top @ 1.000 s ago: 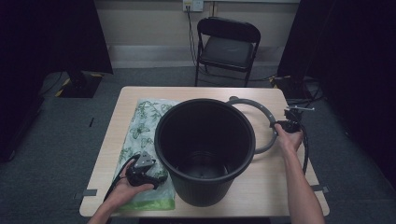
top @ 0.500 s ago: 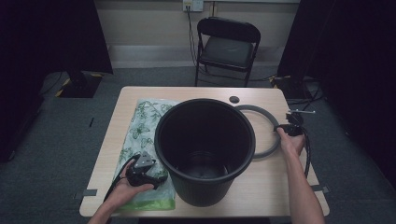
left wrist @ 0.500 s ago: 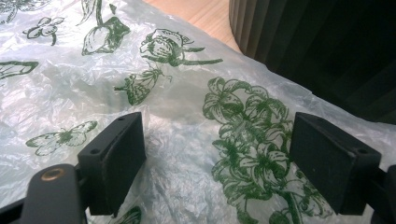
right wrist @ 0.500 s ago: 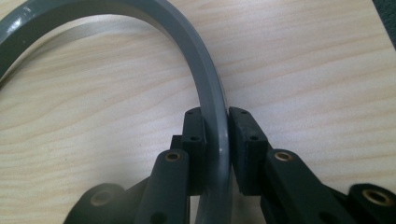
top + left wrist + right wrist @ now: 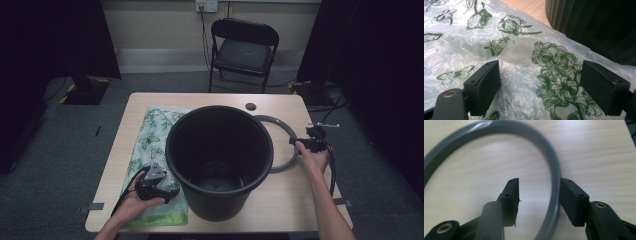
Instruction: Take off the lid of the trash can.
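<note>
Grey ring [image 5: 555, 180] now flat on the table [image 5: 280, 200], just right of the black bucket [image 5: 220, 160], its left arc hidden behind the bucket wall. Right gripper [image 5: 539, 195] with jaws apart, straddling the ring's right side, one jaw inside the loop and one outside, the outer one touching or nearly touching the band; no squeeze on it. Compared with a second ago: ring then lifted and tilted above the far right of the table, now lowered and level on the wood. Likely meaning: ring set down and released, or a regrip about to begin; hard to say which.

Left gripper [image 5: 539, 82] near left, jaws wide, hovering just over the green-printed plastic bag [image 5: 506, 50] spread flat left of the bucket, in the same spot as before. Bag not yet pinched.
</note>
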Demonstrator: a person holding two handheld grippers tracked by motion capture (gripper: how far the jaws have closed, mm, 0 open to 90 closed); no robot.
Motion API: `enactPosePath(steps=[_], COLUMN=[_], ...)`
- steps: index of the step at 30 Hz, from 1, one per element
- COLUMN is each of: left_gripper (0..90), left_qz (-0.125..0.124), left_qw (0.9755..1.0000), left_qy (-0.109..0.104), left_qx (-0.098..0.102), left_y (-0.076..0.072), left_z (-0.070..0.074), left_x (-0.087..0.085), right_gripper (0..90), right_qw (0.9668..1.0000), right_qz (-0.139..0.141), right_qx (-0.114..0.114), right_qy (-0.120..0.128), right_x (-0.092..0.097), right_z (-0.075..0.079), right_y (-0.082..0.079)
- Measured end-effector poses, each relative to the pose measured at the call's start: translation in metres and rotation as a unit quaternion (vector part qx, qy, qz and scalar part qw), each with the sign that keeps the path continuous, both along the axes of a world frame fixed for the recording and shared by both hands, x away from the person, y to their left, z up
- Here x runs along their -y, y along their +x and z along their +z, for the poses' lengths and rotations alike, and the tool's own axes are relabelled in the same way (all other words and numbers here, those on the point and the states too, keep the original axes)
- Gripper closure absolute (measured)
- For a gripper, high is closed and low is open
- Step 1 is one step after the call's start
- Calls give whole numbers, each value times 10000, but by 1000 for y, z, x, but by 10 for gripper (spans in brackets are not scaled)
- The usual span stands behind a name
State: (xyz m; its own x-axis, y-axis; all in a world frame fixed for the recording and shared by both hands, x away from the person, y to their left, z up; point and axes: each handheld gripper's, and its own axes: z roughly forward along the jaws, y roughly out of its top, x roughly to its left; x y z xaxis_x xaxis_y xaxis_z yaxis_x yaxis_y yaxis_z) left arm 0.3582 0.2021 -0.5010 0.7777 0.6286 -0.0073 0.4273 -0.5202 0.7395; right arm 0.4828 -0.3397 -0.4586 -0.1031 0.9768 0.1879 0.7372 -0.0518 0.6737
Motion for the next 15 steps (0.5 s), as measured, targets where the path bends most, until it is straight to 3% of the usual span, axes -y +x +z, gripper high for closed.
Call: enactPosePath(steps=[2,4,6,9,11,13,15], left_gripper=[154,148,147,154,193,219,220], left_qz=[35,18,33,14,92,150,222], left_qw=[10000,10000,10000,10000,9998,9997,9994], left_qy=[-15,9,30,65,139,37,-178], left_qx=[4,-3,-2,-28,-118,-212,-192], left_y=[-2,-3,-4,-3,-2,0,0], left_z=[0,0,0,1,5,8,12], left_x=[1,2,3,2,-1,-7,-14], right_gripper=[505,496,494,485,476,433,399], right_qw=[9993,9974,9974,9945,9916,9884,9822], right_qz=[377,527,662,934,1232,1466,1812], right_qx=[-61,58,89,116,149,202,79], right_qy=[33,-488,-257,-454,-351,-330,-477], right_x=[-5,-10,-10,-16,-22,-30,-44], right_z=[-2,-1,0,0,-2,-6,-14], right_y=[-14,-31,-46,-66,-79,-89,-96])
